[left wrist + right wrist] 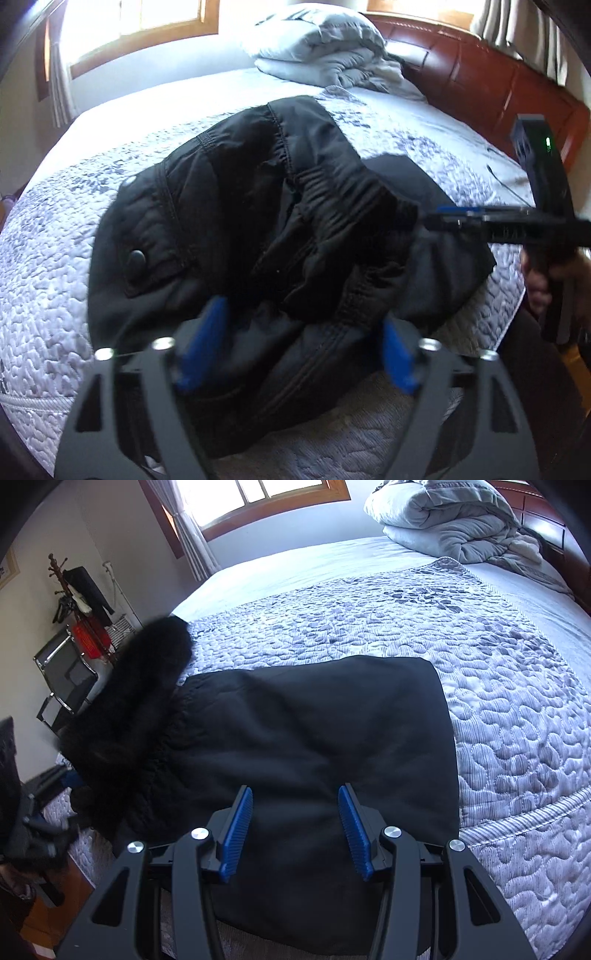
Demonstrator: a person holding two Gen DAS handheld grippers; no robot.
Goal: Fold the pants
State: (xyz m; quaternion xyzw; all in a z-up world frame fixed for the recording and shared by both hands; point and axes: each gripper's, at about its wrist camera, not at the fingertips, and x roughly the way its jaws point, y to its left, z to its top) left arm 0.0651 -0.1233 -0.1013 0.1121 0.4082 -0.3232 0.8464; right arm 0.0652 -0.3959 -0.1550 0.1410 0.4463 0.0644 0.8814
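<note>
My left gripper points forward with its 2 blue pads spread wide apart. My right gripper is likewise spread, its 2 ribbed blue pads parted, gripping nothing. My right hand wraps its handle.

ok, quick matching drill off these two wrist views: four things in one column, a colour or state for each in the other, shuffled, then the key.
Things:
1. pants
2. left gripper
3. duvet
4. headboard

Colour or state:
A. reddish-brown wood
B. grey, bundled at the far end of the bed
C. black, lying near the bed's close edge
D. blue pads, jaws open

Pairs: 1-C, 2-D, 3-B, 4-A
</note>
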